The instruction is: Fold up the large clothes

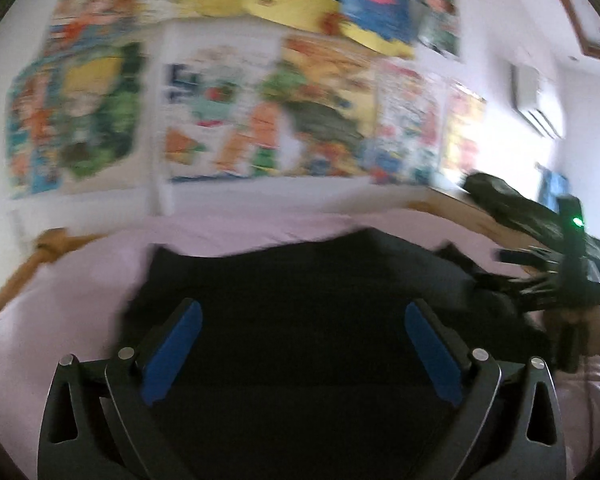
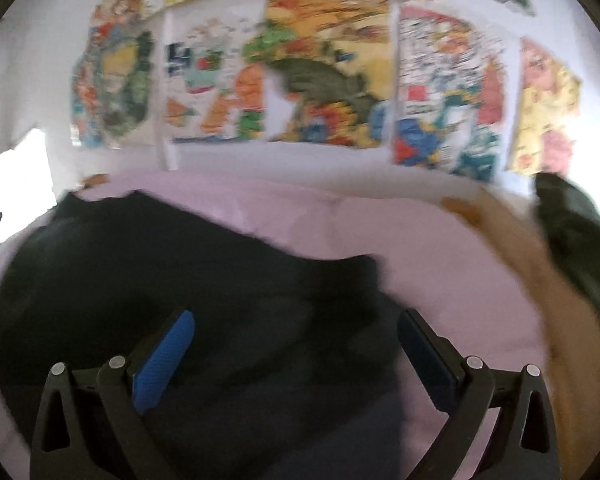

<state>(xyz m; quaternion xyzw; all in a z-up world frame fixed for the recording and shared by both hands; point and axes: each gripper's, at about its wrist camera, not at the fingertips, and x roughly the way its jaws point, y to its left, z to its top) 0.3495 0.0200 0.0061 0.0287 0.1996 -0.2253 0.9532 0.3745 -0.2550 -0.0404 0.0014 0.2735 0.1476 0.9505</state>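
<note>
A large dark navy garment [image 1: 300,288] lies spread on a pink bedsheet [image 1: 80,280]. My left gripper [image 1: 302,320] hovers over it, open and empty, blue pads wide apart. In the right wrist view the same garment [image 2: 180,280] fills the lower left of the bed. My right gripper [image 2: 296,328] is open and empty above the garment's right edge. The right gripper and the hand holding it [image 1: 568,272] also show at the right of the left wrist view. Both views are blurred by motion.
The pink sheet [image 2: 440,260] covers a bed with a wooden frame [image 2: 540,280]. A dark object [image 2: 580,240] lies at the bed's right edge. Colourful posters [image 2: 320,68] cover the white wall behind. An air conditioner [image 1: 532,100] hangs high on the right.
</note>
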